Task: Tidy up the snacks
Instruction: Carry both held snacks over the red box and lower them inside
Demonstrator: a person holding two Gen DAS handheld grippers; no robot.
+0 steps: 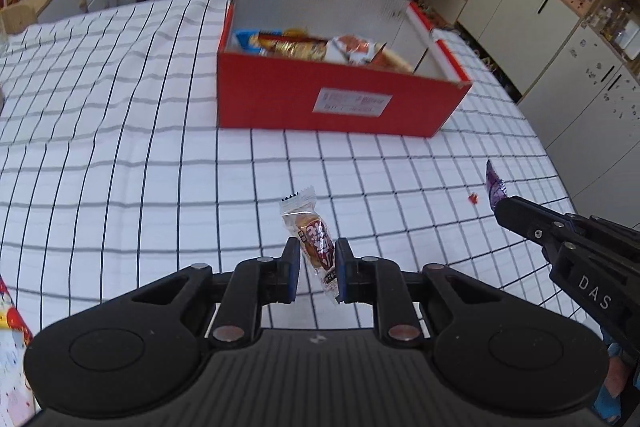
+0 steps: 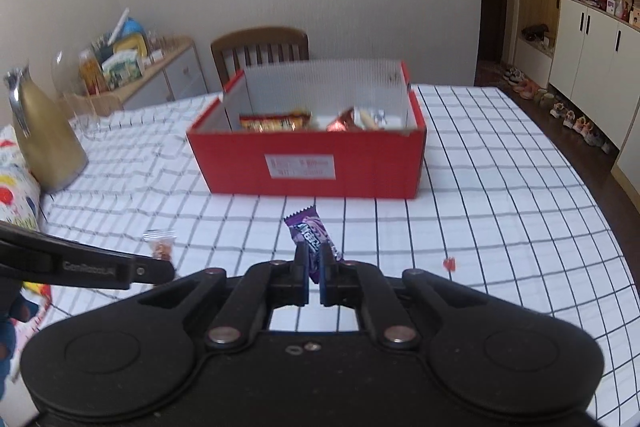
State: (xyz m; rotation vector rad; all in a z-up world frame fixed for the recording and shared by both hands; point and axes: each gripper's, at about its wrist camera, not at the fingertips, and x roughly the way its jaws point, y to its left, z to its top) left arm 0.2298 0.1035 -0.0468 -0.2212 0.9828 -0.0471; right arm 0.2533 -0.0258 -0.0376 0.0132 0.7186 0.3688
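Note:
A red cardboard box [image 1: 332, 95] with several snack packs inside stands on the checked tablecloth; it also shows in the right wrist view [image 2: 312, 167]. My left gripper [image 1: 317, 259] is shut on a clear-wrapped brown snack [image 1: 314, 239], held above the table in front of the box. That snack shows in the right wrist view [image 2: 161, 247] at the tip of the left gripper. My right gripper [image 2: 314, 259] is shut on a purple snack pack [image 2: 310, 231], also in front of the box. The purple pack shows in the left wrist view [image 1: 494, 187] at the right gripper's tip.
A small red scrap [image 2: 449, 263] lies on the cloth at the right. A gold jug [image 2: 44, 139] and a patterned bag [image 2: 16, 187] stand at the left. A wooden chair [image 2: 260, 47] is behind the table, a sideboard [image 2: 160, 75] at the back left.

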